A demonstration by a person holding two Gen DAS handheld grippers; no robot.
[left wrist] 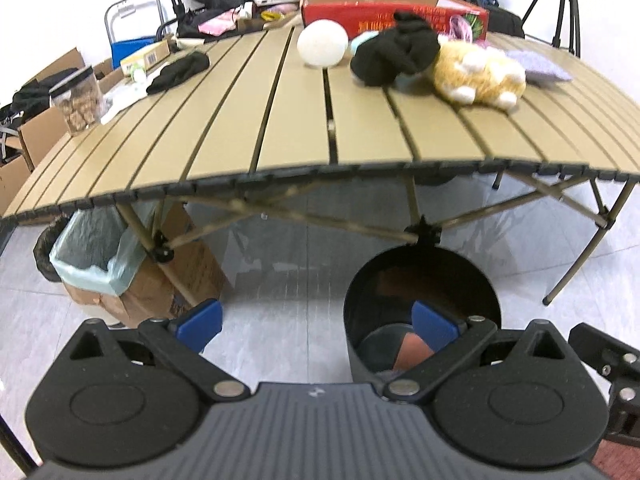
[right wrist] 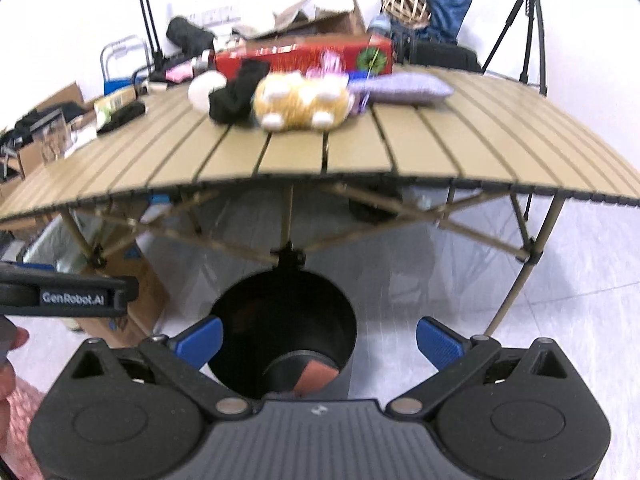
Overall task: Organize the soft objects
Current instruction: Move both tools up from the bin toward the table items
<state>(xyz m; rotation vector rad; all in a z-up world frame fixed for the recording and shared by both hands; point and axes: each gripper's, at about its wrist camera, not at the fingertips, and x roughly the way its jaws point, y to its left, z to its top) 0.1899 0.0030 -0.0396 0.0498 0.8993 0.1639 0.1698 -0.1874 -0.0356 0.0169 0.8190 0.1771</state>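
On the tan slatted table [left wrist: 248,120] [right wrist: 460,140] lie a white ball [left wrist: 322,43] [right wrist: 202,87], a bunched black cloth [left wrist: 394,50] [right wrist: 236,94], a yellow-and-white plush toy [left wrist: 478,74] [right wrist: 300,104], a lilac cushion [left wrist: 538,65] [right wrist: 404,87] and a second black cloth [left wrist: 178,72] [right wrist: 122,115] further left. A black bin [left wrist: 420,312] [right wrist: 282,328] stands on the floor in front of the table, with a reddish item inside. My left gripper [left wrist: 318,326] hovers open beside the bin. My right gripper [right wrist: 320,340] hangs open over the bin's mouth. Both hold nothing.
A red box [left wrist: 394,12] [right wrist: 304,54] and clutter sit at the table's far edge. A cardboard box lined with a green bag [left wrist: 100,260] stands under the table's left side. A tripod [right wrist: 528,20] stands at the right. The left gripper's body [right wrist: 64,296] shows at the right view's left edge.
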